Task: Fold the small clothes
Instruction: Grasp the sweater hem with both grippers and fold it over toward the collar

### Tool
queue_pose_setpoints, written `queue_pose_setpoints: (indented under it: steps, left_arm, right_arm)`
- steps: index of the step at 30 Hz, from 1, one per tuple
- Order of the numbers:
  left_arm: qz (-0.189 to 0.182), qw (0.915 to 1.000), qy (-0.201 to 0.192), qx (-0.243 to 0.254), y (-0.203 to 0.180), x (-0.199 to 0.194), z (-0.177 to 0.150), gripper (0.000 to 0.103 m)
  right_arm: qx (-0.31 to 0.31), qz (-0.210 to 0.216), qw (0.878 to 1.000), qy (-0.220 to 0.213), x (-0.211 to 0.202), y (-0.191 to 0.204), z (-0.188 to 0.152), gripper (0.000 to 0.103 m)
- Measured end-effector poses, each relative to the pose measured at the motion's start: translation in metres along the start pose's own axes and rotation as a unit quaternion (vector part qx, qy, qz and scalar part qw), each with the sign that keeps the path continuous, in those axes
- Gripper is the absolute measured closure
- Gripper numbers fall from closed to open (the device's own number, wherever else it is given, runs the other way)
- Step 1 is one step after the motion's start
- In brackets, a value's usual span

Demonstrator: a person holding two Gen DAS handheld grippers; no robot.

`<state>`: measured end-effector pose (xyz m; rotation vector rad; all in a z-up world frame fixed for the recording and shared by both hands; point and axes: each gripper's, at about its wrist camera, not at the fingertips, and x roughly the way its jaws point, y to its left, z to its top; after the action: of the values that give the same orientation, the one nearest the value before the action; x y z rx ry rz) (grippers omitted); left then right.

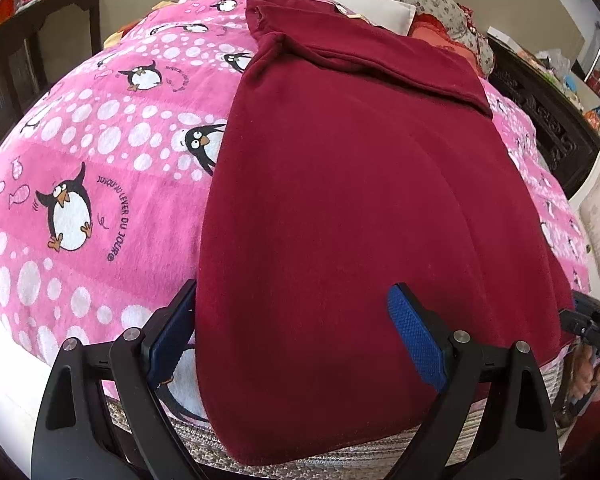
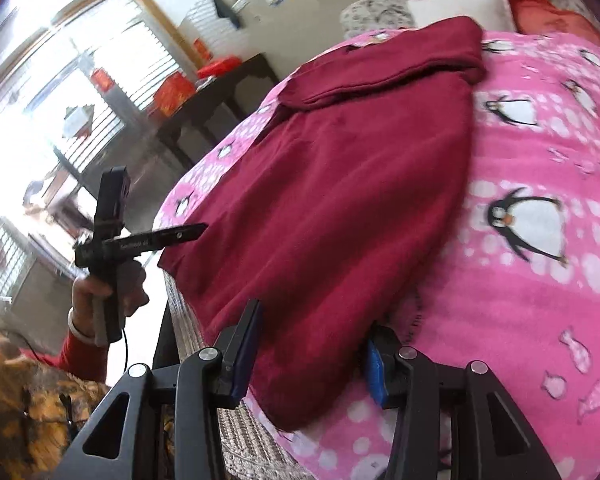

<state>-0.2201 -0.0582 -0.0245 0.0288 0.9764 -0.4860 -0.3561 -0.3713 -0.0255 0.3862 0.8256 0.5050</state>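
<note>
A maroon garment point(image 1: 340, 200) lies flat on the pink penguin blanket point(image 1: 80, 152), with a sleeve folded across its far end. My left gripper point(image 1: 296, 320) stands wide open at the garment's near hem. One finger is off the cloth's left edge and the blue pad point(image 1: 416, 336) is over the fabric. The right wrist view shows the same garment point(image 2: 340, 200) and the left gripper point(image 2: 180, 235) held in a hand beside its left corner. My right gripper point(image 2: 312, 352) straddles the near right corner. The cloth lies unbunched between its fingers, so it reads as open.
A white pillow point(image 1: 364, 0) and a red cushion point(image 2: 548, 12) sit at the bed's head. A dark table point(image 2: 220, 92) with red boxes stands left of the bed, and dark carved furniture point(image 1: 540, 120) stands right. A woven mat point(image 1: 300, 464) lines the near edge.
</note>
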Motion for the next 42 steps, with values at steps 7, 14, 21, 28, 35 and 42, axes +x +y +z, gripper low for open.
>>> queue_pose_setpoints:
  steps: [7,14,21,28,35,42]
  left_arm:
    - [-0.007,1.0000,-0.001,0.002,0.004,-0.004,0.000,0.033]
    - [-0.066,0.9975,0.024,0.001,0.014,-0.012,0.013,0.092]
    - [-0.127,0.9918,0.005,0.006,0.011,-0.033,0.043,0.093]
    - [-0.175,0.9841,-0.030,-0.001,0.013,-0.037,0.127,0.093]
    - [-0.145,0.9877,-0.057,-0.013,0.014,0.006,0.245,0.093]
    - [-0.089,0.9947,-0.020,-0.048,0.035,0.091,0.319,0.093]
  right_arm:
    - [0.007,0.040,0.999,0.002,0.016,-0.007,0.011,0.087]
    - [-0.003,0.125,0.991,-0.057,-0.007,0.004,0.049,0.091]
    - [-0.020,0.133,0.985,-0.111,-0.024,0.004,0.100,0.092]
    - [-0.017,0.091,0.986,-0.141,-0.025,-0.027,0.175,0.092]
    - [0.027,0.005,0.986,-0.162,-0.005,-0.092,0.270,0.092]
    - [0.122,-0.058,0.981,-0.137,0.056,-0.178,0.331,0.092]
